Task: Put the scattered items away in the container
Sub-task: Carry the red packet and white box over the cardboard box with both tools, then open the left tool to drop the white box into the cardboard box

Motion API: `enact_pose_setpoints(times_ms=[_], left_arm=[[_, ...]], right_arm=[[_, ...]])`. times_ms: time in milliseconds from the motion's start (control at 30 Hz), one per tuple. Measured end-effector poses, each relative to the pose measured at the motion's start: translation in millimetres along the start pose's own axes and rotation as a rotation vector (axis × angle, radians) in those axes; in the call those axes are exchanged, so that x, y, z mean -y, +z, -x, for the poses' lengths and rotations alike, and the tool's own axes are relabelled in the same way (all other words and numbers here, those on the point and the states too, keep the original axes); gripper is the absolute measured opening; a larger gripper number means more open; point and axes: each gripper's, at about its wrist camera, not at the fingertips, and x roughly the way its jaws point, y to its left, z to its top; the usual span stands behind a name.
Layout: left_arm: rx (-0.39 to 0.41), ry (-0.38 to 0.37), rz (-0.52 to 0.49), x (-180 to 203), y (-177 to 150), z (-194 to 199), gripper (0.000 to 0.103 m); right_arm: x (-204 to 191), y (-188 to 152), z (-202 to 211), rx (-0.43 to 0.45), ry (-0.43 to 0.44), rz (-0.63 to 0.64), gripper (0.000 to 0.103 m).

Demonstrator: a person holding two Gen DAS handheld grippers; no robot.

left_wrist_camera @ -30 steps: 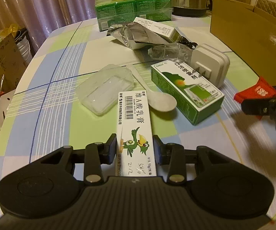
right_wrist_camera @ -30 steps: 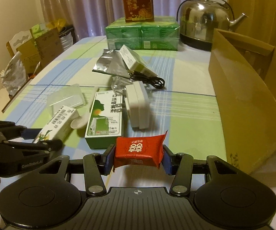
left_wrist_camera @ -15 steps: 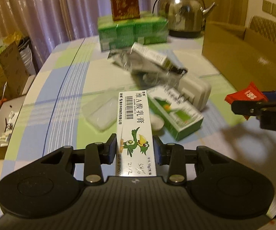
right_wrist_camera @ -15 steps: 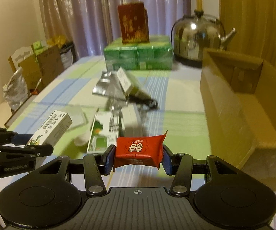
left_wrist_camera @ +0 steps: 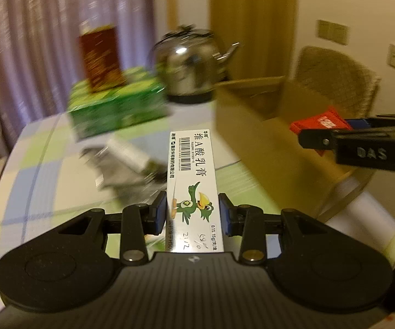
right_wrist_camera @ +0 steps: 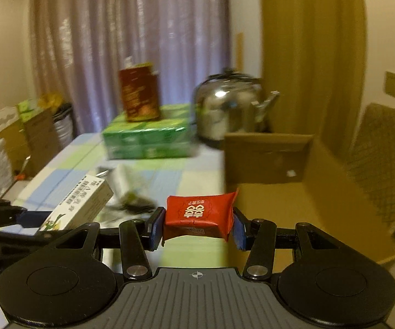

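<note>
- Your left gripper (left_wrist_camera: 193,216) is clamped on the near end of the white ointment box (left_wrist_camera: 192,181), held clear above the table (left_wrist_camera: 33,170). The box's long axis runs straight away from you along the fingers, barcode end pointing far, cartoon-bird end nearest the pads.
- Your right gripper (right_wrist_camera: 196,227) is closed on the red candy packet (right_wrist_camera: 200,213), gripped by its short ends, so its long axis lies left to right across the fingers, printed face up.
- Judging from this, you are in the carry step: both items lifted and heading for the cardboard box (right_wrist_camera: 320,192), which stands open on the right side of the table.
- The packet is already near the box's near wall; the ointment box sits further left.
- Next, bring each gripper over the opening before letting go. The long ointment box may catch the rim, so tip its far end down inside first.
- Far behind stand the kettle (left_wrist_camera: 192,60) and the green cartons (left_wrist_camera: 115,107), blurred; leave them.
</note>
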Motion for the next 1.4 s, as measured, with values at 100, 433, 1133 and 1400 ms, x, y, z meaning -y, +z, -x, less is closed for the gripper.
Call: enact_pose_setpoints(times_ms=[100, 433, 1133, 1400], left_arm=[[0.016, -0.055, -0.034, 25, 19, -8, 0.033], [0.014, -0.176, -0.092, 89, 55, -39, 0.033], [-0.083, -0.300, -0.171, 130, 74, -115, 0.033], [-0.065, -0.303, -0.149, 130, 76, -114, 0.033]], right_arm=[[30, 9, 2, -0.017, -0.051, -0.002, 0.047], [101, 3, 13, -0.057, -0.142, -0.047, 0.047], [136, -9, -26, -0.194, -0.104, -0.028, 0.047], [138, -11, -27, -0.198, -0.108, -0.035, 0.047]])
